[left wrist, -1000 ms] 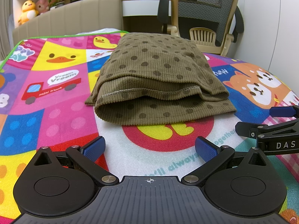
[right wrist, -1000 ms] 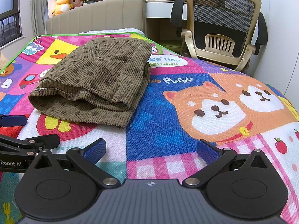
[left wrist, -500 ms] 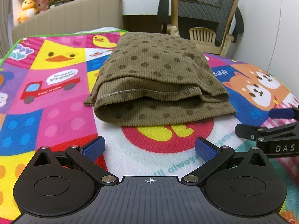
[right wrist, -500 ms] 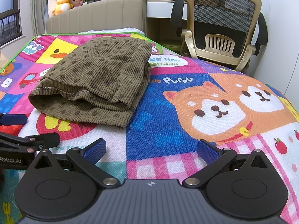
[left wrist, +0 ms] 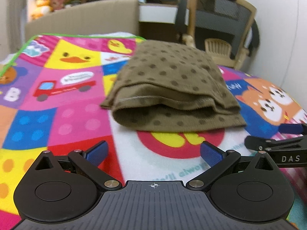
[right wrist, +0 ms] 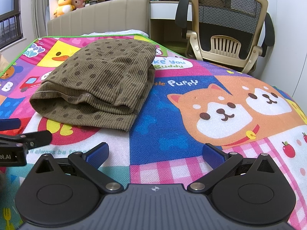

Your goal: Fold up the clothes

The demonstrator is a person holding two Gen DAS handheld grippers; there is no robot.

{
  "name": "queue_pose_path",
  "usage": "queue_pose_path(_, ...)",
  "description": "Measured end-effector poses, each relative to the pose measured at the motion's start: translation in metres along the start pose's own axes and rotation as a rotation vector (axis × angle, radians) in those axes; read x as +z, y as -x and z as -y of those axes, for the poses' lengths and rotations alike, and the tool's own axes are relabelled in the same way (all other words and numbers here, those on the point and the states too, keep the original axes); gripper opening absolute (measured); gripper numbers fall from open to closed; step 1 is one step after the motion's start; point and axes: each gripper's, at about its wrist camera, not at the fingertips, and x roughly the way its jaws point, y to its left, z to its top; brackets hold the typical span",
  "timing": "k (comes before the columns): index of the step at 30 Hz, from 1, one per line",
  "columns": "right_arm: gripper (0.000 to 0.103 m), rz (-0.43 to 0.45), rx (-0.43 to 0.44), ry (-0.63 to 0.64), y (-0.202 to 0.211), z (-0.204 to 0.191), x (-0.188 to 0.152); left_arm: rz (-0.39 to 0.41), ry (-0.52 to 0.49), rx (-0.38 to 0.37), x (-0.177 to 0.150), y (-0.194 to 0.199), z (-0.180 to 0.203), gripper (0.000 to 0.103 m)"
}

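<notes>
Already the garment lies folded in layers on the mat, toward its far left corner; left claw and right claw wide, empty, near its front edge; looks done.

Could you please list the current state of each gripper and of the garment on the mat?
left gripper: open, empty, short of the garment.
right gripper: open, empty, over bare mat.
olive dotted garment: folded into a stack, lying flat, untouched.
play mat: spread flat under the garment.
</notes>
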Motion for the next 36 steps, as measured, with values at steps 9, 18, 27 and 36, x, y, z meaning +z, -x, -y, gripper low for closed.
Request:
queue_pose_path(9,0.103,0.0,0.0,0.001,0.0001,-0.0005,0.0,0.025,-0.043,0.022,-0.0005,0.0037,0.0065,0.103)
queue_pose_path(18,0.103,-0.001,0.001,0.001,0.0002,-0.0001,0.0,0.01,-0.028,0.011,-0.0013,0.0012,0.0038,0.103)
queue_pose_path(27,0.103,-0.001,0.002,0.001,0.0,0.0002,0.0003,0.001,-0.027,0.006,-0.0018,0.0006,0.0034,0.103)
queue_pose_path(36,0.103,-0.001,0.002,0.001,-0.0001,0.0003,0.0003,-0.008,-0.023,0.005,-0.0007,-0.0018,0.0017,0.103)
